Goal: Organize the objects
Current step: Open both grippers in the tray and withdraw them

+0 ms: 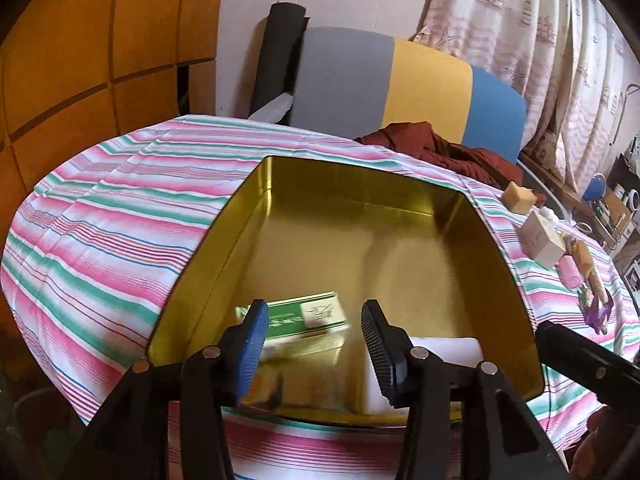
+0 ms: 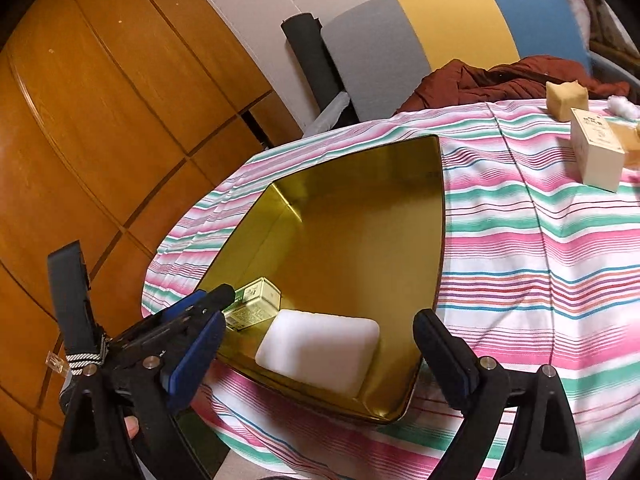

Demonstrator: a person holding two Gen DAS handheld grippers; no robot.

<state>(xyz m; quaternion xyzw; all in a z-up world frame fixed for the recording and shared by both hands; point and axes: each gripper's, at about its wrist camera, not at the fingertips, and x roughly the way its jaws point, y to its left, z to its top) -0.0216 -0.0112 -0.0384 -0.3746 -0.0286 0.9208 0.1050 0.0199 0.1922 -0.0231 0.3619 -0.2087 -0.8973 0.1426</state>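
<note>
An open gold tin [image 1: 360, 184] sits on the striped tablecloth. Inside it, near the front wall, lie a small green box [image 1: 308, 316] and a white block [image 1: 444, 354]. My left gripper [image 1: 316, 334] hangs over the tin's near edge. It is open, and the green box lies just beyond its blue pads, untouched. In the right wrist view, my right gripper [image 2: 320, 356] stands wide open above the white block [image 2: 320, 344], with neither pad on it. The green box [image 2: 254, 306] rests to the block's left in the gold tin [image 2: 360, 220], beside one of the left gripper's fingers [image 2: 218, 295].
On the cloth right of the tin stand a tan cube [image 1: 520, 198], a cream carton [image 1: 544, 240], a pink roll [image 1: 572, 272] and a purple item [image 1: 600, 312]. Behind the table are a grey-yellow-blue chair back [image 1: 400, 80] with a red-brown cloth [image 1: 440, 148], and a wooden wall to the left.
</note>
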